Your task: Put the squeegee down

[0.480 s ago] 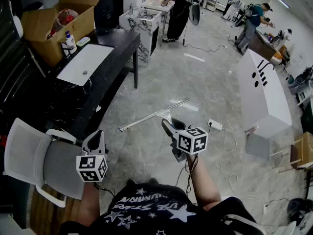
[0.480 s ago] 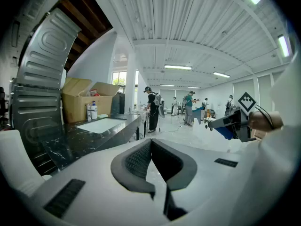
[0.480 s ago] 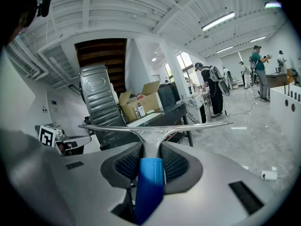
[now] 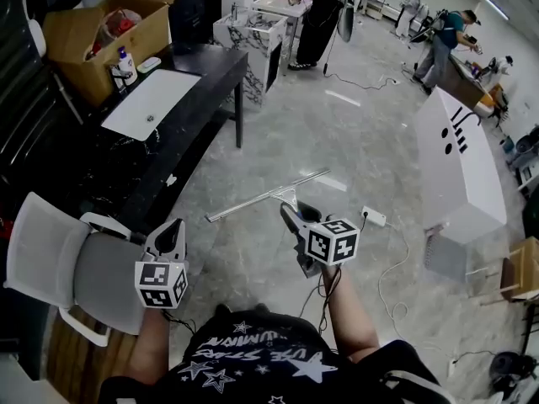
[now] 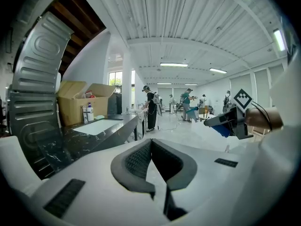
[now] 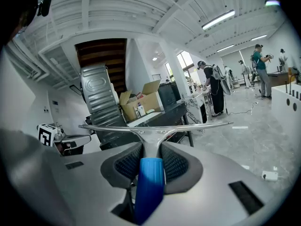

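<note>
The squeegee (image 4: 268, 197) has a long metal blade and a blue handle (image 6: 150, 182). My right gripper (image 4: 295, 215) is shut on that handle and holds the squeegee in the air over the grey floor, blade crosswise and away from me. In the right gripper view the blade (image 6: 155, 127) spans the frame above the pads, which press on the blue handle from both sides. My left gripper (image 4: 173, 230) hovers at the lower left beside the chair. Its pads (image 5: 141, 159) meet at the tip with nothing between them, and my right gripper (image 5: 235, 121) shows at that view's right.
A grey mesh chair (image 4: 50, 263) stands at the left. Behind it is a black table (image 4: 210, 70) with a white board, a bottle and a cardboard box (image 4: 93, 32). A white cabinet (image 4: 459, 171) stands at the right, with a power strip (image 4: 374, 217) and cables on the floor. People work at the far end.
</note>
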### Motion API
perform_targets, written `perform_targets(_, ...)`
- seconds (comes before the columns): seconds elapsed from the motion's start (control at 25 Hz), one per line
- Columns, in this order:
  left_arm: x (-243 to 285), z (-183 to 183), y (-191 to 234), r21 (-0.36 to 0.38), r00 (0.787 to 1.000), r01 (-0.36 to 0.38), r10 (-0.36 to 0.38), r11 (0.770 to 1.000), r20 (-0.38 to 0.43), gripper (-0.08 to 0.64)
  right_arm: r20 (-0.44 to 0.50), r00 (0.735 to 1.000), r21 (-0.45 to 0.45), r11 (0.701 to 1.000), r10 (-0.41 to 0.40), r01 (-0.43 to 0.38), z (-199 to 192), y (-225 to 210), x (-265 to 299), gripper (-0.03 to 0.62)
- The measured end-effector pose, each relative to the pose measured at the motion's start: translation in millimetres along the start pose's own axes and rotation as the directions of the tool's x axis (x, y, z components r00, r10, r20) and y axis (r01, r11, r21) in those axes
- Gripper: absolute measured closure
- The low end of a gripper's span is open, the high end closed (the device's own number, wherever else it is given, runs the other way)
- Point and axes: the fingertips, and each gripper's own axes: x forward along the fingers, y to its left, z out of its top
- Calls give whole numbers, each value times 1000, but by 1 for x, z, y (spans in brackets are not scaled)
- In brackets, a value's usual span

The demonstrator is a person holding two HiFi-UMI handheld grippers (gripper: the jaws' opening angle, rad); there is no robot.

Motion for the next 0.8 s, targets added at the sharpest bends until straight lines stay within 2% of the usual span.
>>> perform_targets(0.16,-1,-6,-10,-35,1000,-18,18,999,-16,541,-30,999,8,1000,24,-24,-10,-4,-4,454)
perform_targets(0.36,-14,-21,-19,-80,996,-85,83,993,-32,541,-65,995,2,997,79,-79,-24,-8,-4,454)
perform_targets(0.52,-12,-30,-22,-122,992,-126,122,984,-38,541,-66,994,-10,996,89,-90,-23,-20,-4,454)
perform_targets(0.8,17,-23,-14,-118,989,-148,144,982,-38,541,-69,992,-6,994,107,-108,-10,-45,16,454)
